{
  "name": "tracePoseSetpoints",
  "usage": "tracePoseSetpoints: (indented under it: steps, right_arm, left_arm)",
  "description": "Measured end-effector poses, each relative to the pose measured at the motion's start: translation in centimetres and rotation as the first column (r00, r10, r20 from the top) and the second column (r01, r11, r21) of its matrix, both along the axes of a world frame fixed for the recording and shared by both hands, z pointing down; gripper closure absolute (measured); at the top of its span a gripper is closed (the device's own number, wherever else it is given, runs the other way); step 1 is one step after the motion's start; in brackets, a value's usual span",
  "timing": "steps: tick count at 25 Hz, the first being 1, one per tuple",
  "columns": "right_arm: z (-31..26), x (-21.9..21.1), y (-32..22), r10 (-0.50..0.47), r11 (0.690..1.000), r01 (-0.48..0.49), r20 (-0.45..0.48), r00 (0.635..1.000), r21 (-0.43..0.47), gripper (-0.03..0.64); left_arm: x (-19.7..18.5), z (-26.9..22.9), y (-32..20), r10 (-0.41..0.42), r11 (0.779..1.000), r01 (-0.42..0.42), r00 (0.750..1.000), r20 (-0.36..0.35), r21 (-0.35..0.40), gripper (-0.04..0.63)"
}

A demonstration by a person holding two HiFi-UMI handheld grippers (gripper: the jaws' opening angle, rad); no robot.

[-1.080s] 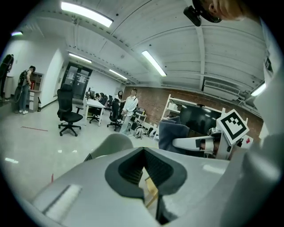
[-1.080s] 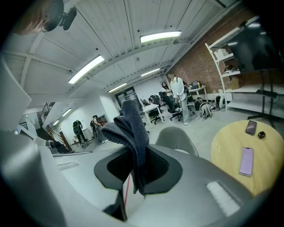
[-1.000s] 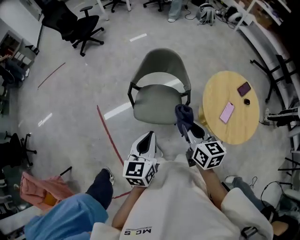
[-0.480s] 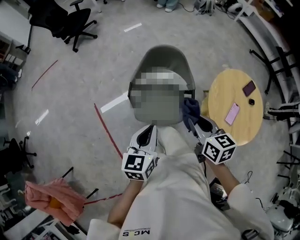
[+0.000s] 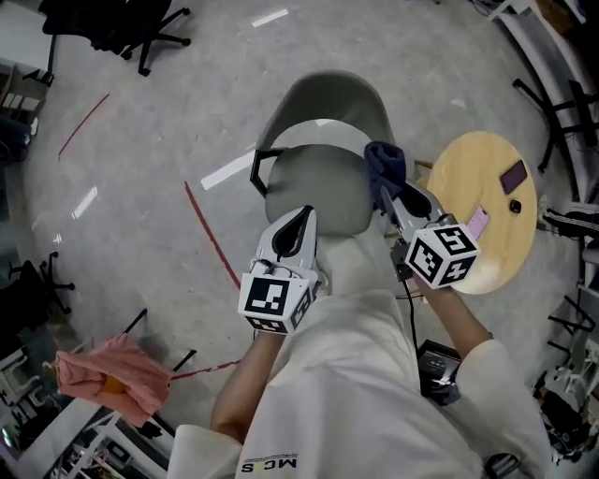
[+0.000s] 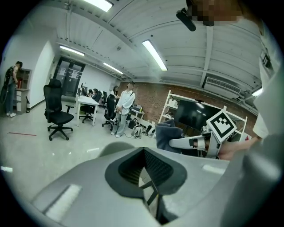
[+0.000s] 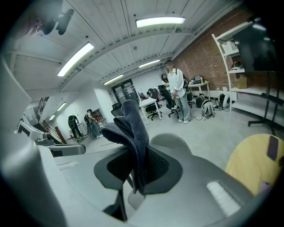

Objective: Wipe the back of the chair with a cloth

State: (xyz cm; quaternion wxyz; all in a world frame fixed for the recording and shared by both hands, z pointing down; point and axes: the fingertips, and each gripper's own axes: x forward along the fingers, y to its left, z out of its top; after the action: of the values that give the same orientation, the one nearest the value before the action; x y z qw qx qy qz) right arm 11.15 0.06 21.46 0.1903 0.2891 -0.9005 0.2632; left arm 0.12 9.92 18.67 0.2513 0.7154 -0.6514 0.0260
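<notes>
A grey-green shell chair point(image 5: 318, 178) stands in front of me, its curved back point(image 5: 329, 94) on the far side. My right gripper point(image 5: 391, 192) is shut on a dark blue cloth point(image 5: 385, 161), held over the chair's right arm, beside the back's lower right edge. The cloth point(image 7: 132, 133) sticks up from the right gripper point(image 7: 137, 172), with the chair back point(image 7: 171, 141) behind it. My left gripper point(image 5: 298, 223) hovers over the seat's front, jaws together and nothing in them. From the left gripper point(image 6: 144, 154) I see the cloth point(image 6: 165, 135) to the right.
A round wooden table point(image 5: 463, 182) stands right of the chair with a pink phone point(image 5: 478, 223) and a dark phone point(image 5: 513, 175) on it. A red tape line point(image 5: 211, 239) crosses the floor at left. Black office chairs point(image 5: 112, 23) and people point(image 6: 126, 106) are farther off.
I have stepped closer to the chair. My right gripper has carried the cloth from the seat's front right corner forward to the chair's right arm. The left gripper now hovers over the seat.
</notes>
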Motion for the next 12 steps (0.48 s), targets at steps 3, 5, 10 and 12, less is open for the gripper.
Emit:
tracePoseSetpoints:
  steps: [3, 5, 10, 12]
  right_arm:
    - [2.0, -0.9, -2.7, 0.020, 1.000, -0.020, -0.009, 1.000, 0.008, 0.538]
    - [3.7, -1.7, -4.1, 0.016, 1.000, -0.016, -0.022, 1.000, 0.004, 0.538]
    - [7.7, -2.7, -6.5, 0.038, 0.999, -0.038, -0.053, 0.998, 0.010, 0.538]
    - [9.4, -3.0, -7.5, 0.066, 0.998, -0.065, -0.061, 0.996, 0.015, 0.538]
  left_arm:
    - [-0.7, 1.6, -2.5, -0.018, 1.000, 0.017, 1.000, -0.021, -0.021, 0.595]
    - [-1.3, 3.3, -3.9, -0.025, 0.999, 0.023, 0.999, -0.037, -0.049, 0.594]
    - [-2.3, 7.0, -6.3, -0.030, 0.996, 0.024, 0.997, -0.069, -0.084, 0.594]
    - [-2.6, 8.2, -7.3, -0.021, 0.996, 0.015, 0.998, -0.063, -0.085, 0.594]
